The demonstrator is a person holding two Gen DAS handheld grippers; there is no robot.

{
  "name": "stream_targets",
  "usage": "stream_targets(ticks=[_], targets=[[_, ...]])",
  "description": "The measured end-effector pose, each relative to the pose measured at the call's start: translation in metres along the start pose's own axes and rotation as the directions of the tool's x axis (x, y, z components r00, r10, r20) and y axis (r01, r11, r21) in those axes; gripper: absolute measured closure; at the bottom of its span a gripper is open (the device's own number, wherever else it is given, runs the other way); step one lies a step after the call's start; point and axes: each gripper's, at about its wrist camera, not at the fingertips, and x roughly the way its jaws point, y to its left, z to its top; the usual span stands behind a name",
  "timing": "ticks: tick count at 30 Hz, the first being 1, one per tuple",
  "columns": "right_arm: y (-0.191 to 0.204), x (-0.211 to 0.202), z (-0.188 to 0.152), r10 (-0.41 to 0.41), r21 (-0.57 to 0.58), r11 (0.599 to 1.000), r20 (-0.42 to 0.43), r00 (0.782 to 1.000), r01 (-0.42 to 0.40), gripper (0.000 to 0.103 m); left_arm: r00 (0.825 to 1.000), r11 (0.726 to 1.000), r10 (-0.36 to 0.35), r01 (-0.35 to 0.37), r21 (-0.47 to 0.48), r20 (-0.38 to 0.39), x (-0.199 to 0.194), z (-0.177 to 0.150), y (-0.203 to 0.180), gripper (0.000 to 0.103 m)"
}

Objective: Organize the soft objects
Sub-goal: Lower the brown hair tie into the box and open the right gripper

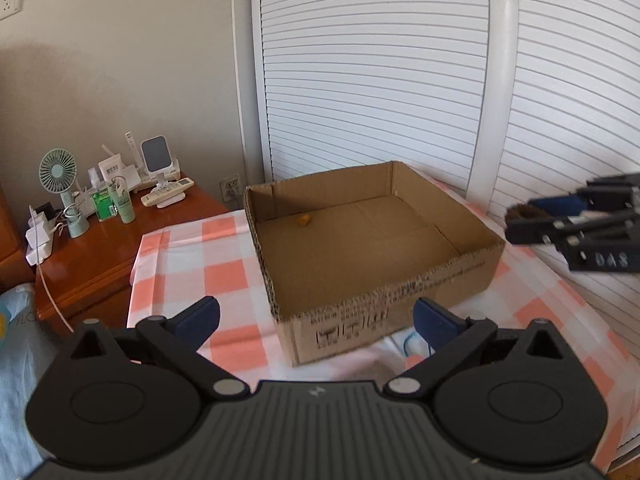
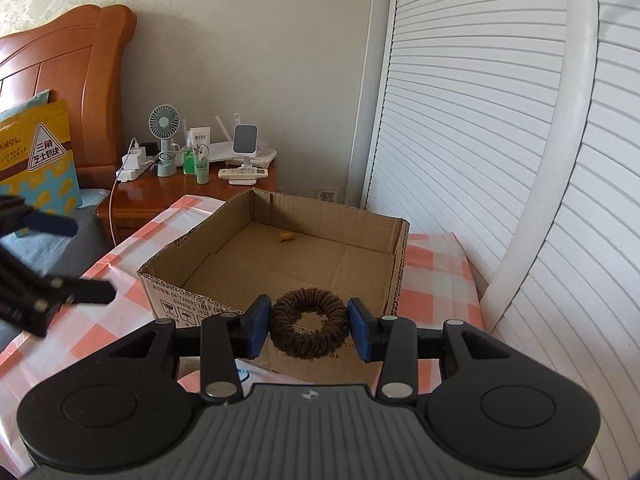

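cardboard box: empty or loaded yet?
Nearly empty. The open brown cardboard box holds only one small yellow-orange item near its far wall; the brown knitted ring is outside, in the right tongs.

A brown knitted scrunchie (image 2: pixel 309 325) is hanging upright, pinched at both sides, just before the near wall of an open cardboard box (image 2: pixel 396 264).

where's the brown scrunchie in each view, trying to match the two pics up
Left wrist view: far right edge, mid-height, a sliver of the brown scrunchie shows between the pads of the right gripper, beside the box.
Right wrist view: bottom centre, the whole ring is clamped between the blue pads, before the box's near wall.
Shared landmark: the cardboard box with a small yellow item inside.
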Motion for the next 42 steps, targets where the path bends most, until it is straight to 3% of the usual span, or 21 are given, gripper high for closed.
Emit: stream_targets(ticks=[7, 15, 18, 20, 21, 27, 42], targets=[[0.0, 0.044, 0.026, 0.008, 0.008, 1.0, -0.05, 0.999, -0.007, 0.056, 0.998, 0.999, 0.052, -0.052, -0.014, -0.025, -0.022, -0.033, -0.012, 0.001], [-0.006, 0.122, 0.062, -0.036, 0.01, 0.999, -0.112, 0.993, 0.038, 0.056, 0.996, 0.995, 0.084, -0.085, -0.056, -0.017, -0.03, -0.045, -0.002, 0.001], [-0.01, 0.148, 0.072, -0.075, 0.026, 0.997, -0.122, 0.99, 0.079, 0.042, 0.995, 0.993, 0.093, -0.095, -0.073, -0.026, -0.027, -0.047, 0.003, 0.001], [-0.015, 0.16, 0.075, -0.087, 0.041, 0.995, -0.141, 0.986, 0.094, 0.018, 0.995, 0.992, 0.097, -0.099, -0.081, -0.035, -0.025, -0.049, 0.006, 0.001], [-0.017, 0.164, 0.075, -0.094, 0.041, 0.994, -0.147, 0.985, 0.101, 0.014, 0.994, 0.991, 0.1, -0.103, -0.084, -0.039, -0.025, -0.05, 0.007, 0.001], [-0.023, 0.151, 0.062, -0.116, 0.054, 0.991, -0.152, 0.982, 0.126, 0.0, 0.992, 0.99, 0.108, -0.113, -0.09, -0.058, -0.023, -0.056, 0.01, 0.001], [-0.009, 0.063, 0.006, -0.124, 0.047, 0.99, -0.16, 0.979, 0.133, 0.0, 0.995, 0.994, 0.088, -0.091, -0.066, -0.047, -0.04, -0.062, -0.003, 0.001]])
